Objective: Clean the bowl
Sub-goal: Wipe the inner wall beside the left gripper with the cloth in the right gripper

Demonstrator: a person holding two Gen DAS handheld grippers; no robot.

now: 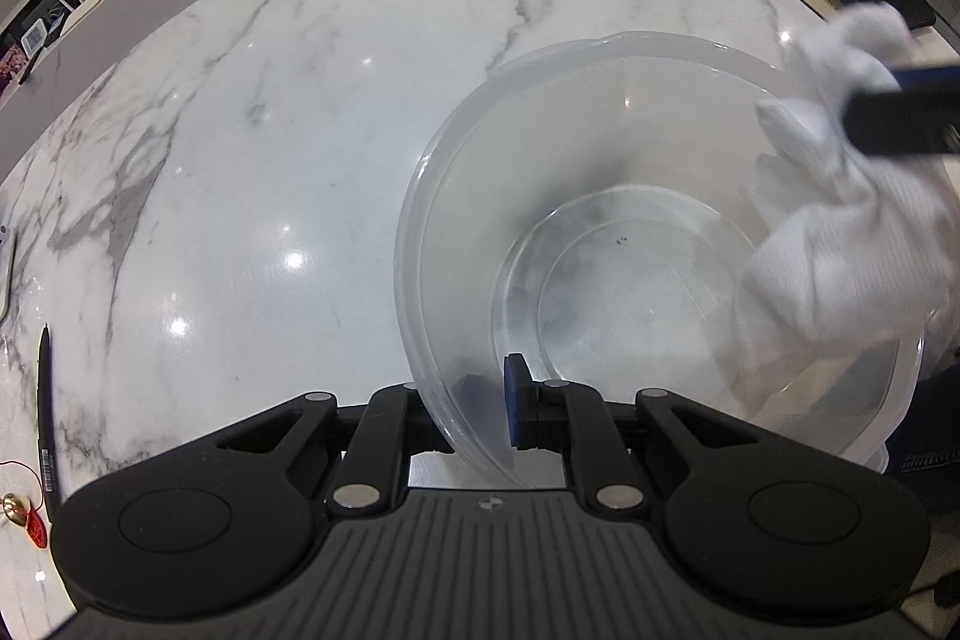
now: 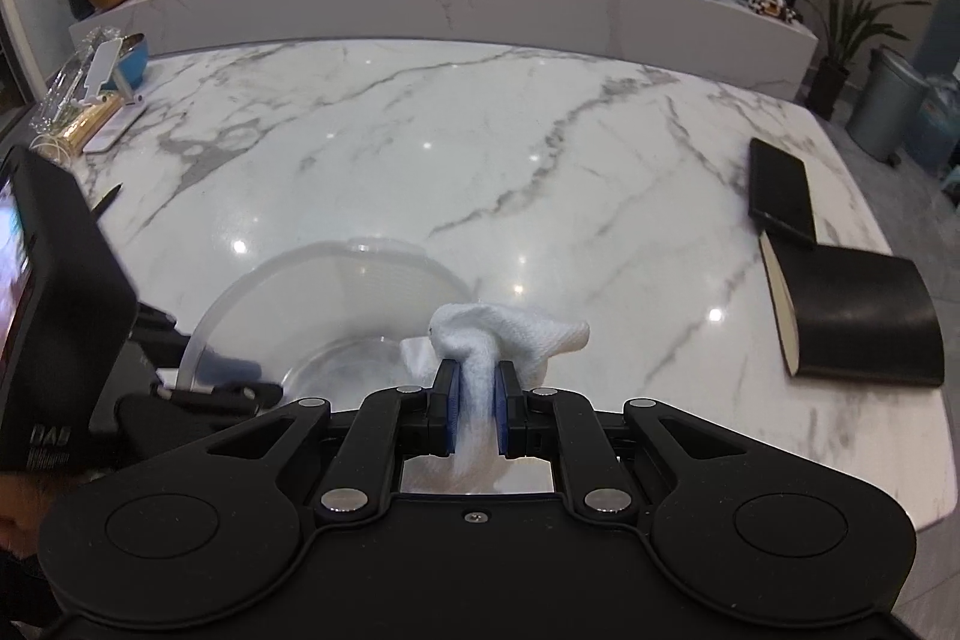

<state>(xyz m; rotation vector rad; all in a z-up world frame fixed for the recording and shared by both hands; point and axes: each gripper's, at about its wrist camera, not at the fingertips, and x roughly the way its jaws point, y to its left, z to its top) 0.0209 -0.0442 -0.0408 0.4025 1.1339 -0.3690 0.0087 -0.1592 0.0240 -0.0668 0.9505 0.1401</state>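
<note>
My left claw [image 1: 480,403] pinches the tilted bowl's [image 1: 630,172] rim; my right claw [image 2: 477,409] clamps the cloth [image 2: 510,334]. Hard wiping could twist the slick rim free.

left wrist: close, looking down | right wrist: forward across table [image 2: 480,130] | shared: bowl [image 1: 630,250], probably

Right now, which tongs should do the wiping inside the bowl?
Right. The right tongs already pinch the white cloth, which hangs over the bowl's inner wall. The left tongs are clamped on the near rim, tilting and steadying it, so they should hold.
</note>
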